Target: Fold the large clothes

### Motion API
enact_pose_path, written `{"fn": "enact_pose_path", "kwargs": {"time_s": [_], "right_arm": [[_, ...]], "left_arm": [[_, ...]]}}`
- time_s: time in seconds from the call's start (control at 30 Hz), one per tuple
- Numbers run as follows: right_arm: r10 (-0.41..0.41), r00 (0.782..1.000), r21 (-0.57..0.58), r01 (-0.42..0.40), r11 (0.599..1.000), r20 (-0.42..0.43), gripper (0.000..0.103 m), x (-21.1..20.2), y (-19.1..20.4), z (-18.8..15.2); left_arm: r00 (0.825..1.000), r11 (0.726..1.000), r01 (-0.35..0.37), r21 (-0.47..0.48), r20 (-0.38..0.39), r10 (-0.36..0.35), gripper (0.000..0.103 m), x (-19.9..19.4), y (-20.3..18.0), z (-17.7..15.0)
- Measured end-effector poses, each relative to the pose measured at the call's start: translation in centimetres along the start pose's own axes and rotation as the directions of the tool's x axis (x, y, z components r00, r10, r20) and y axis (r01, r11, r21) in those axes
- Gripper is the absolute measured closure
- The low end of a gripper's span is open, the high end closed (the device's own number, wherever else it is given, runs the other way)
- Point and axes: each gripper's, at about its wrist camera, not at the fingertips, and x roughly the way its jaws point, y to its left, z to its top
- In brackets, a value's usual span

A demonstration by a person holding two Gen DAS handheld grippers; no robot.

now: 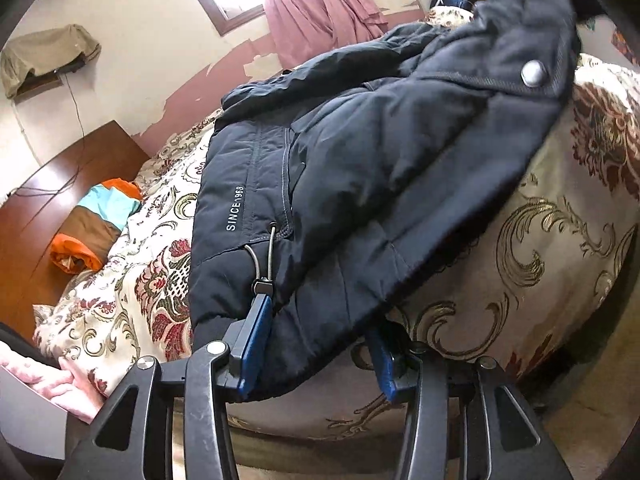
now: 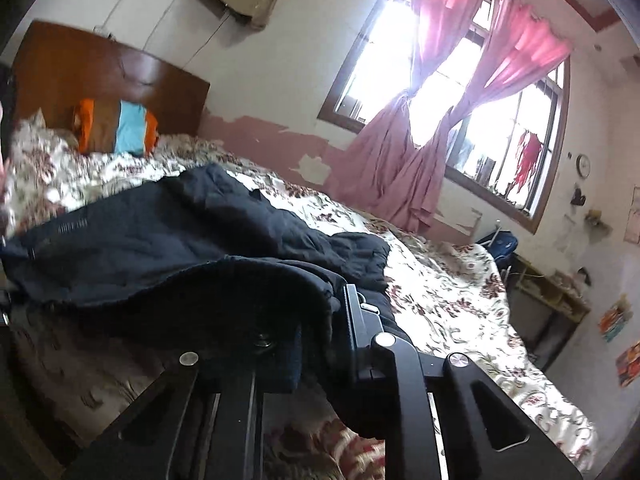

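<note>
A: Left wrist view first. What's there?

B: A dark navy padded jacket [image 1: 360, 152] lies across a bed covered by a floral bedspread [image 1: 540, 240]. Its hem hangs over the bed's near edge, and "SINCE 1968" is printed in white near a side seam. An elastic drawcord with a toggle [image 1: 262, 280] dangles at the hem.

A: And the left tongs?

B: The left tongs [image 1: 316, 348] are partway open with the hem between the two blue pads. The left pad [image 1: 252, 344] lies against the fabric just below the toggle; the right pad sits half hidden under the cloth, so it looks like a grip on the hem. A metal snap button [image 1: 534, 73] shows on the raised flap at upper right. A hand [image 1: 60, 380] shows at the lower left edge.

A: Anything behind?

B: A wooden headboard [image 1: 60, 200], an orange, blue and brown pillow [image 1: 96, 224], and pink curtains [image 1: 320, 12] at a window.

A: Now the right wrist view.

B: The same jacket [image 2: 160, 232] spreads over the bedspread [image 2: 460, 300], one edge lifted towards the camera. The right tongs [image 2: 320, 344] are nearly closed, pinching that thick dark edge; cloth bunches between and over the fingers. The picture is blurred here.

A: Background?

B: The headboard [image 2: 100, 80], the striped pillow [image 2: 116, 126], and knotted pink curtains [image 2: 420, 152] before a bright window [image 2: 500, 128].
</note>
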Motion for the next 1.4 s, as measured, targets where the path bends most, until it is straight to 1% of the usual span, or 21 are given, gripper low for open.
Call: {"fn": "enact_pose_path", "kwargs": {"time_s": [0.17,0.23,0.27,0.37,0.5,0.67,0.77,0.83,0.97,1.07,1.13,1.2,1.33,1.4], "right_arm": [[-0.003,1.000,0.025,0.003,1.000,0.014,0.089,-0.5,0.1,0.6],[-0.010,1.000,0.036,0.010,0.999,0.015,0.089,-0.5,-0.1,0.5],[-0.009,1.000,0.042,0.008,0.999,0.013,0.089,-0.4,-0.2,0.3],[0.007,1.000,0.062,-0.007,0.998,0.005,0.089,-1.2,-0.3,-0.7],[0.001,1.000,0.097,0.002,0.995,-0.031,0.089,-1.8,-0.7,-2.4],[0.003,0.996,0.158,0.011,0.987,-0.085,0.092,-2.5,-1.6,-5.0],[0.017,0.995,0.190,0.002,0.982,-0.094,0.092,-2.6,-2.2,-5.8],[0.018,0.997,0.201,-0.001,0.980,-0.080,0.092,-2.4,-2.6,-5.6],[-0.015,0.999,0.196,0.021,0.980,-0.032,0.093,-1.9,-3.1,-4.3],[-0.024,1.000,0.229,0.025,0.973,-0.008,0.093,-1.1,-3.5,-3.5],[-0.018,1.000,0.237,0.015,0.971,0.008,0.093,-0.1,-3.9,-2.7],[-0.021,0.999,0.226,0.014,0.974,0.029,0.093,1.0,-4.2,-1.3],[-0.036,0.997,0.209,0.020,0.978,0.072,0.094,3.4,-5.3,1.3],[-0.035,0.996,0.221,0.015,0.975,0.086,0.094,4.9,-6.0,2.3]], "left_arm": [[0.999,0.999,-0.042,0.012,-0.002,0.042,0.059,0.3,-0.2,0.2],[0.999,0.999,-0.051,-0.001,0.002,0.051,0.066,0.2,0.1,0.2],[0.998,0.998,-0.063,-0.014,0.004,0.063,0.074,0.2,0.4,0.2],[0.999,0.997,-0.048,-0.065,0.015,0.049,0.082,-0.1,1.4,0.3],[0.996,0.989,-0.043,-0.143,0.077,0.054,0.089,-1.3,2.8,0.7],[0.984,0.980,-0.043,-0.193,0.163,0.075,0.093,-3.0,3.9,1.6],[0.978,0.974,-0.013,-0.225,0.202,0.060,0.093,-3.8,4.9,2.6],[0.971,0.974,-0.007,-0.226,0.230,0.061,0.094,-4.1,5.6,3.7],[0.959,0.972,-0.015,-0.235,0.272,0.080,0.094,-4.5,6.7,5.9],[0.952,0.966,0.002,-0.258,0.297,0.077,0.094,-4.4,7.9,7.7],[0.945,0.969,0.002,-0.247,0.316,0.079,0.094,-4.1,8.4,9.4],[0.938,0.971,0.006,-0.239,0.339,0.078,0.094,-3.7,9.3,11.8],[0.929,0.966,0.020,-0.257,0.363,0.077,0.095,-2.7,11.1,16.5],[0.928,0.960,0.039,-0.276,0.367,0.068,0.095,-1.9,12.1,18.3]]}}
